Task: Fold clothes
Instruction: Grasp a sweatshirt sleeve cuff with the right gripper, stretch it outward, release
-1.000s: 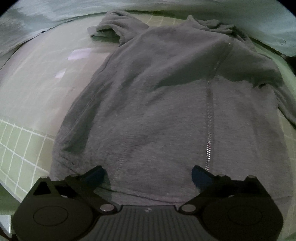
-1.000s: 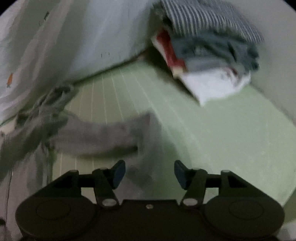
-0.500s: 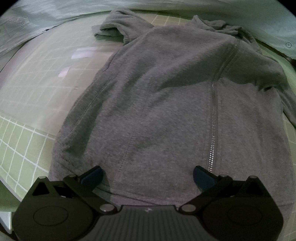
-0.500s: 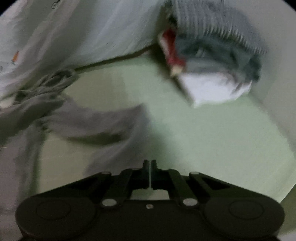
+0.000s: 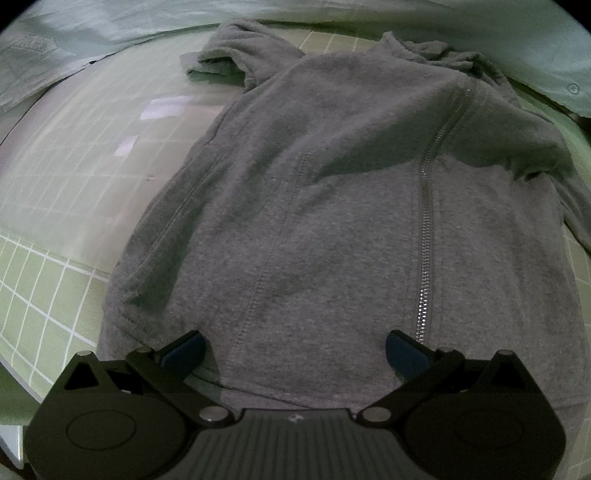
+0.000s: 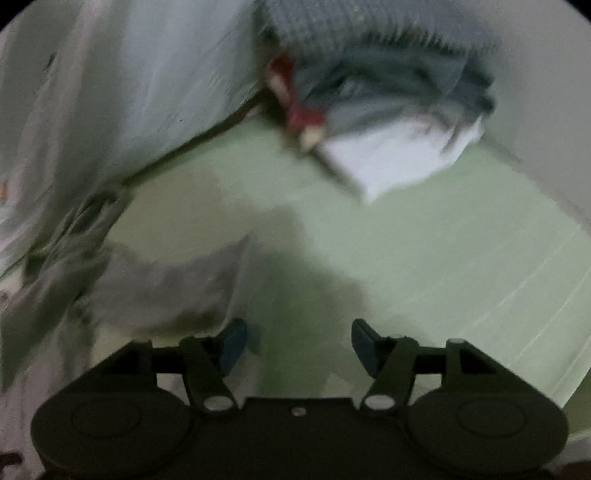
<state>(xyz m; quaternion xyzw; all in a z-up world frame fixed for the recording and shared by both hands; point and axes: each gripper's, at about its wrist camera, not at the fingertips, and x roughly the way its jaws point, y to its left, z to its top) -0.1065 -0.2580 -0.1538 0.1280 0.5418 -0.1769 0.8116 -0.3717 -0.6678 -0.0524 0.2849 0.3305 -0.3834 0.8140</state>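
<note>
Broadly, a pale green surface (image 5: 44,288) printed with a white grid carries a grey zip-front sweatshirt (image 5: 332,221) of soft fleece, spread flat and face up, its silver zipper (image 5: 424,229) running from the hem up toward the collar. Light mint-coloured fabric (image 5: 110,22) lies bunched along the far edge of the surface, behind the garment's shoulders. In the right wrist view, blurred by motion, a stack of folded clothes (image 6: 388,110) in striped grey, teal, red and white sits at the far corner, well apart from the sweatshirt. One grey sleeve (image 6: 166,284) of the sweatshirt stretches across the green toward the right tongs (image 6: 295,343), its end just beside the left blue pad. The left tongs (image 5: 293,350) hover over the hem, released, blue pads wide apart with the hem's cloth below them. The right tongs are opening, jaws apart, with only bare green surface showing between them.
</note>
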